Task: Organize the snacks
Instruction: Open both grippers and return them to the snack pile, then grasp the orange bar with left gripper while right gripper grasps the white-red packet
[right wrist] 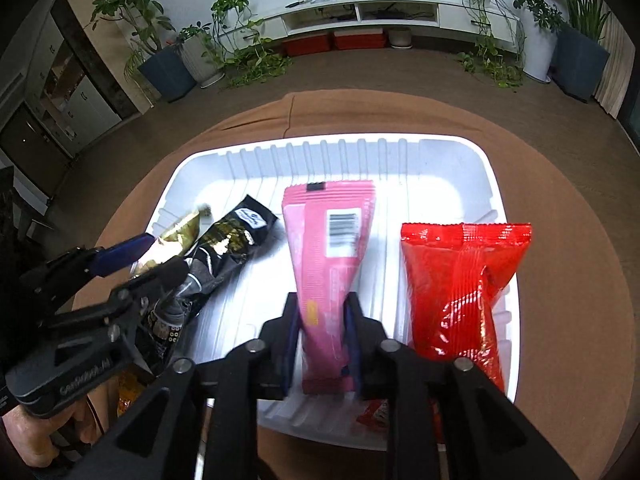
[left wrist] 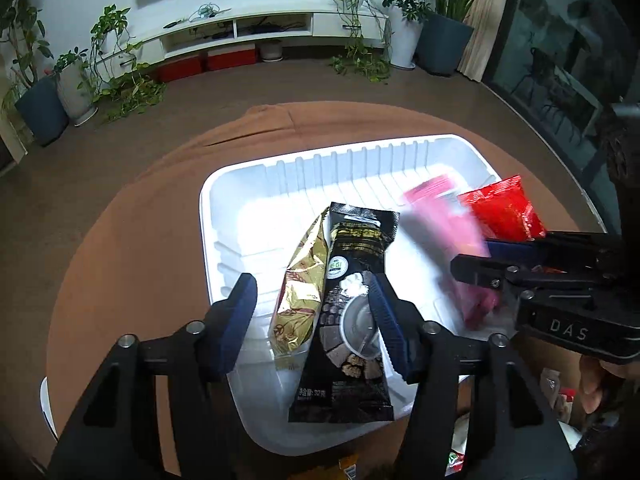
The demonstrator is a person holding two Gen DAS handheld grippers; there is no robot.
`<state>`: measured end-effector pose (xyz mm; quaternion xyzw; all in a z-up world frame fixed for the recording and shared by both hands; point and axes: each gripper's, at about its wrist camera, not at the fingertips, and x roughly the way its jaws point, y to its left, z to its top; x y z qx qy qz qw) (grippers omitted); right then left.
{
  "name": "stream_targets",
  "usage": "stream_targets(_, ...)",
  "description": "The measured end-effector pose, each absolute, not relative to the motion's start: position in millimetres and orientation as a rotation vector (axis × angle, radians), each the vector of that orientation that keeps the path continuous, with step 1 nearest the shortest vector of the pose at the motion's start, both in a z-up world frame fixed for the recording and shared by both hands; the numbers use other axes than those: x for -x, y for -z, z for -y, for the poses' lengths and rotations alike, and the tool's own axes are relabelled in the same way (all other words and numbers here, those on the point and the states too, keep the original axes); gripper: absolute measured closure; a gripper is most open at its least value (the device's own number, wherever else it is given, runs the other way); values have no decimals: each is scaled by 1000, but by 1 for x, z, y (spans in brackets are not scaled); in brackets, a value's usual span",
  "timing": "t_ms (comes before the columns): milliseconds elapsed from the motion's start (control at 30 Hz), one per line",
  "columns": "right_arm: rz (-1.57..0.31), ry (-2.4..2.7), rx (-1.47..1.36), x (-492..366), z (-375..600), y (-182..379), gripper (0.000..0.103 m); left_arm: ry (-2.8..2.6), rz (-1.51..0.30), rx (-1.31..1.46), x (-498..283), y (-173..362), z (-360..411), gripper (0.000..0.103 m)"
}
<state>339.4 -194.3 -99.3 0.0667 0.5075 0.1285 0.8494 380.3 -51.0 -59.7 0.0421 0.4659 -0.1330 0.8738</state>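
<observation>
A white ribbed tray point(left wrist: 224, 192) point(right wrist: 460, 160) sits on a brown cloth. In it lie a gold packet point(left wrist: 300, 284) point(right wrist: 176, 240), a black packet point(left wrist: 352, 312) point(right wrist: 232, 240) and a red packet point(left wrist: 504, 208) point(right wrist: 460, 280). My left gripper point(left wrist: 312, 304) is open above the gold and black packets, touching neither firmly. My right gripper point(right wrist: 322, 312) is shut on a pink packet point(right wrist: 328, 248), held over the tray's middle; the packet looks blurred in the left wrist view point(left wrist: 444, 236).
The tray rests on a round table under the brown cloth point(left wrist: 120, 240) point(right wrist: 580, 280). More loose snack packets lie at the near edge point(left wrist: 560, 396) point(right wrist: 128, 396). Potted plants and a white TV bench stand beyond the table.
</observation>
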Motion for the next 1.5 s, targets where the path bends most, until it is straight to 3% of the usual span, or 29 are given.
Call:
stream_targets(200,-1048,-271,-127,-332,197,93,61,285,-955,-81,-368,49,46,45)
stream_targets(233,-1040,-272,-131,-329,198,90,60,285,-950,-82,-364,47,44,41)
stream_targets(467,-928,-329,-170,-283,215,55,30,292,-891,-50,-312,17,20,13)
stream_targets(600,-825,-353,-203,-235,232,38,16,300,-908,0,-272,18,0,11)
stream_targets(1000,-763,-309,-365,-79,261,77,14,223,-1038,59,-178,83,-20,8)
stream_targets(1133,-789,-326,-338,-57,248,92,15,185,-1003,24,-176,80,-21,8)
stream_targets(1200,-797,-330,-321,-56,243,93,18,176,-1000,13,-179,77,-20,11)
stream_targets(1500,-794,-344,-133,-82,225,73,32,193,-1060,-95,-210,79,1,42)
